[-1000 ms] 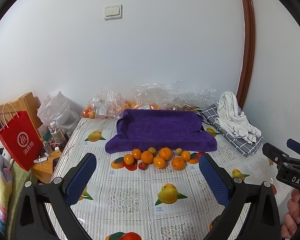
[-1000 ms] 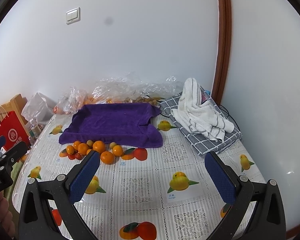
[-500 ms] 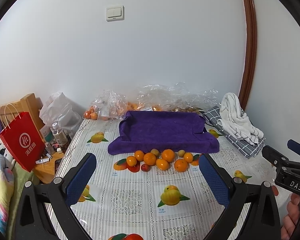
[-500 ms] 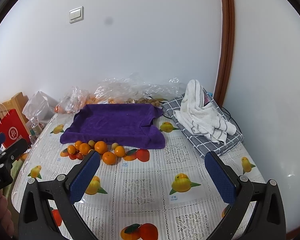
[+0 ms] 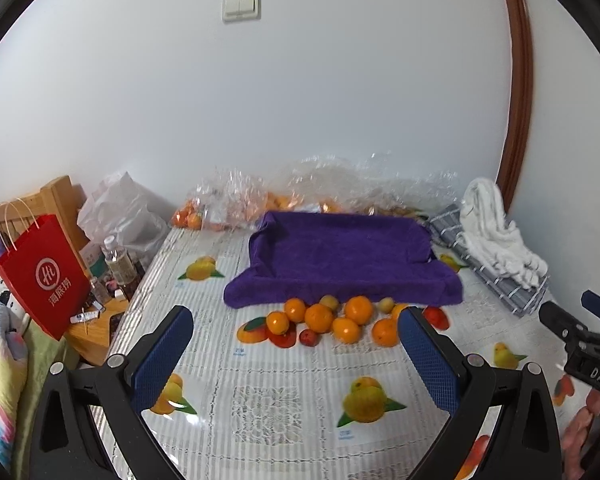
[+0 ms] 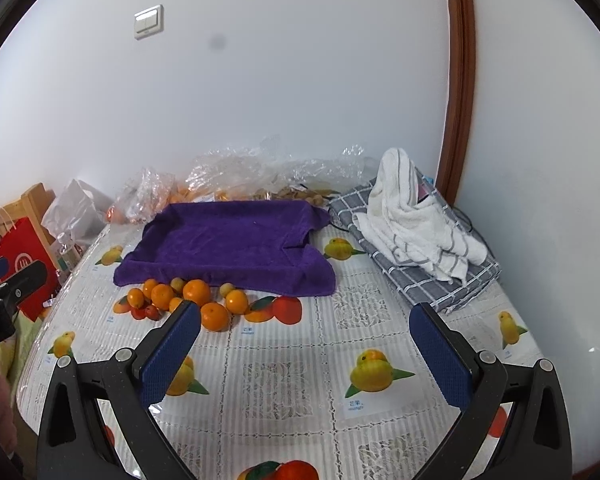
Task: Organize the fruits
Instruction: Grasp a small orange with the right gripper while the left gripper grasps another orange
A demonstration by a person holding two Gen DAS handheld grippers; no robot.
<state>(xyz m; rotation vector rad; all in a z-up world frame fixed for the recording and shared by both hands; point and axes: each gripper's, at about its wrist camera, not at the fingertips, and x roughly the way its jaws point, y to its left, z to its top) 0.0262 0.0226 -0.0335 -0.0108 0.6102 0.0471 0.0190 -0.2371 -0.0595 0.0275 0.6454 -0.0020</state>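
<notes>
1. Far left, off the table edge: a red paper bag [image 5: 40, 276] stood beside a wooden stand with bottles [image 5: 118, 264]. Neither bore on the task.
2. Left gripper [image 5: 296, 356]: blue-padded tongs spread wide apart, nothing between them. It hung above the fruit-print tablecloth [image 5: 276, 396], short of the fruit.
3. Task items: a cluster of tangerines [image 5: 328, 320], with a few small yellowish and red fruits [image 5: 309, 337] mixed in, lay loose on the cloth. The cluster sat just against the near edge of the purple towel [image 5: 340, 256], which was draped into a tray shape.
4. Progress, as judged: the towel-lined tray showed no fruit inside in either view, and no fruit was held. Sorting appeared not yet begun; all visible loose fruit was left to move.
5. Relation to the tongs: in the left wrist view the cluster lay ahead of the fingers, roughly centred between them but beyond the tips. One tangerine was partly hidden behind the right-hand finger.
6. Behind the towel: clear plastic bags [image 5: 328, 184] holding more orange fruit rested against the wall.
7. Right gripper [image 6: 304, 352]: tongs likewise wide apart and empty. The cluster lay ahead and to its left, the nearest tangerine [image 6: 215, 317] just beyond the left fingertip.
8. Far right: a white striped towel [image 6: 416, 224] lay on a folded grey checked cloth [image 6: 432, 280].
</notes>
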